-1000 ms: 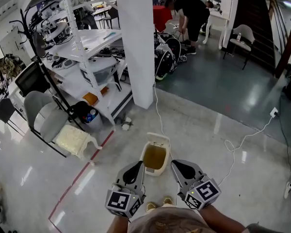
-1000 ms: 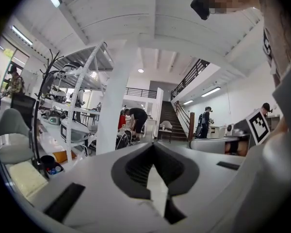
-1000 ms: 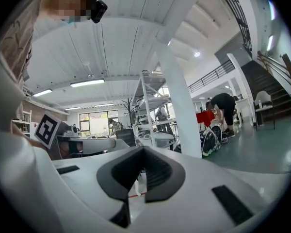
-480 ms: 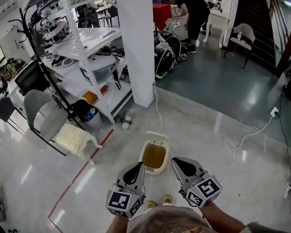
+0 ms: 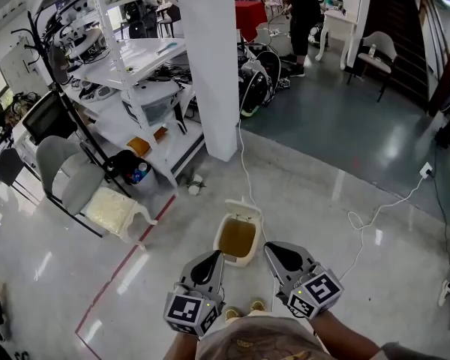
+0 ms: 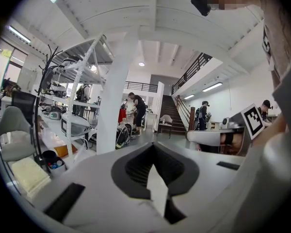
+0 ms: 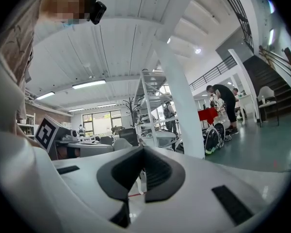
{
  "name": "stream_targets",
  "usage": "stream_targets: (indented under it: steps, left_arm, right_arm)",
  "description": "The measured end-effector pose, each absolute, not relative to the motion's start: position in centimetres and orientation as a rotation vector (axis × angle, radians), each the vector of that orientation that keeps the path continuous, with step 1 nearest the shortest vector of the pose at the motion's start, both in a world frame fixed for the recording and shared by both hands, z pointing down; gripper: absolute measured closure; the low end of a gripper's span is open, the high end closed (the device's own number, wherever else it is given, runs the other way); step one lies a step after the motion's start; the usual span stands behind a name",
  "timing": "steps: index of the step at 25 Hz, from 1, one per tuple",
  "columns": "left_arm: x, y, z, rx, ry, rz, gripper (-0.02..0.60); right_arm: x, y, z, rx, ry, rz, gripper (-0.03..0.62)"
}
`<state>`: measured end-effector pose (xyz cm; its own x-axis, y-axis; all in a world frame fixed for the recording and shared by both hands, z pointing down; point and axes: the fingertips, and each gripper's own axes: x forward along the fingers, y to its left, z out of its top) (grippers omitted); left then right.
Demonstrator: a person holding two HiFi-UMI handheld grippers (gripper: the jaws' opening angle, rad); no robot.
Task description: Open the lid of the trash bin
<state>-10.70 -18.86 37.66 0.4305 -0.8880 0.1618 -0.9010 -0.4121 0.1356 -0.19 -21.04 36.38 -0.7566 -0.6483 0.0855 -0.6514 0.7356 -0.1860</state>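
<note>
Boxy cream plastic trash bin, lid up, left tongs, right tongs clenched empty

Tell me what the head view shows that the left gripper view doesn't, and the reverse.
Only the head view: the trash bin on the floor, its lid tipped up. Only the left gripper view: the ceiling, and the left gripper end-on, jaws together with nothing between. Both: the white pillar and the shelving rack.

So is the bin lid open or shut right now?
Open. In the head view the lid stands tipped back behind the trash bin, and the bin's yellowish inside shows from above.
</note>
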Motion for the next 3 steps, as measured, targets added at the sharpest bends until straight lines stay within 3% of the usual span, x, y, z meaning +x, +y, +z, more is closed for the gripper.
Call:
stream_targets:
  steps: [3]
  left_arm:
    - [-10.3,-19.23,37.8,2.475,-1.589,0.101,0.577]
  right_arm:
    - [0.31,-21.31,36.52,1.082,-2.913,0.329,0.563]
